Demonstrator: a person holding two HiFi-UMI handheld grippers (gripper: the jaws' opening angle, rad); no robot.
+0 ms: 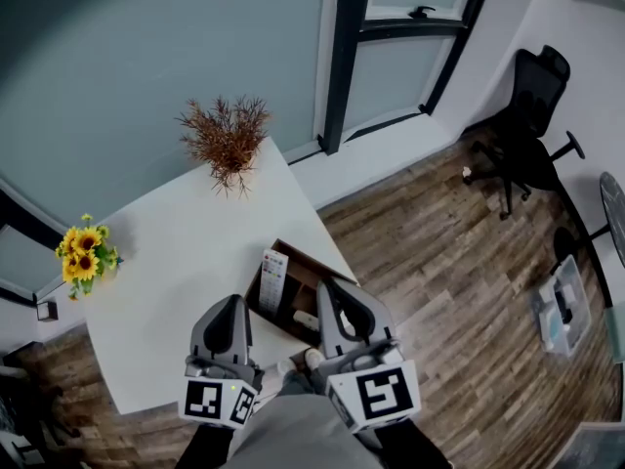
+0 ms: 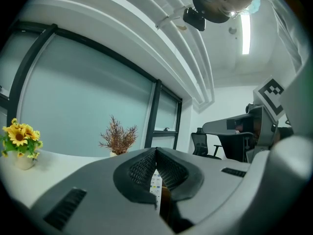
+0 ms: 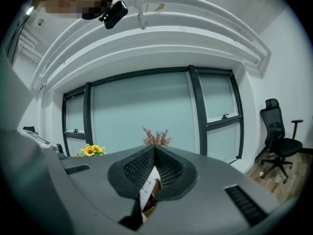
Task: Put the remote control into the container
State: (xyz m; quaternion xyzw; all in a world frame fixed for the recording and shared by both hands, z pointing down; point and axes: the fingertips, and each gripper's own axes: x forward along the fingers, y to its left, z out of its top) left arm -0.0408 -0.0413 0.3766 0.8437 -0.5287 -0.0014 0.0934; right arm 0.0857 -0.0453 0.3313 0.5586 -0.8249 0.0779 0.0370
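A white remote control (image 1: pixel 273 278) leans upright inside a brown open container (image 1: pixel 303 258) at the near right edge of the white table (image 1: pixel 176 262). My left gripper (image 1: pixel 231 307) is held just short of the container's near left side, its jaws shut and empty. My right gripper (image 1: pixel 329 289) hovers over the container's near right part, also shut with nothing held. In the left gripper view the remote (image 2: pixel 156 182) shows beyond the closed gripper (image 2: pixel 156 151). In the right gripper view the remote (image 3: pixel 145 187) and the container (image 3: pixel 156 184) show beyond the closed gripper (image 3: pixel 154 148).
A vase of dried twigs (image 1: pixel 227 145) stands at the table's far corner and a pot of sunflowers (image 1: pixel 86 252) at its left edge. On the wooden floor to the right are a black office chair (image 1: pixel 527 125) and a clear plastic bin (image 1: pixel 563 306).
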